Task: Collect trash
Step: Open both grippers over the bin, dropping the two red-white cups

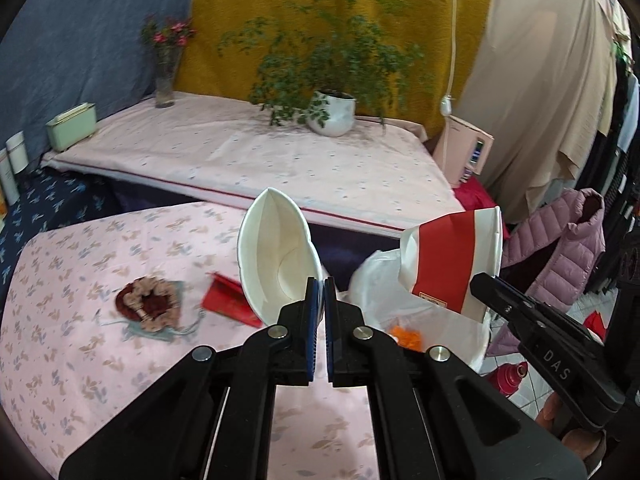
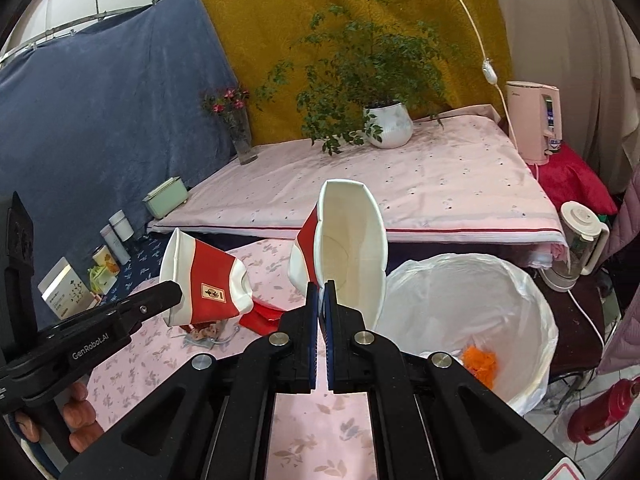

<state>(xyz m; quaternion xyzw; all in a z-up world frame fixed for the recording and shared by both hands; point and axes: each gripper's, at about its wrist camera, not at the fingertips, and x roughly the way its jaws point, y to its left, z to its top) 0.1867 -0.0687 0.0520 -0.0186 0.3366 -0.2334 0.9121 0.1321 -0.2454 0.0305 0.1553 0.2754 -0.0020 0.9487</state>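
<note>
Left gripper (image 1: 320, 280) clamped tight on the rim of 1 crushed paper cup (image 1: 276, 256), held up above the pink floral table (image 1: 80, 340). Right gripper (image 2: 321, 284) also fully closed, pinching the rim of the 2nd cup (image 2: 352, 248), red band on its outside, raised near the bin. White-lined trash bin (image 2: 520, 300) sits just beside the table's right edge, orange scraps (image 2: 480, 362) at the bottom. Red packet (image 1: 228, 300) and a frilly pouch (image 1: 148, 300) lie on the table.
</note>
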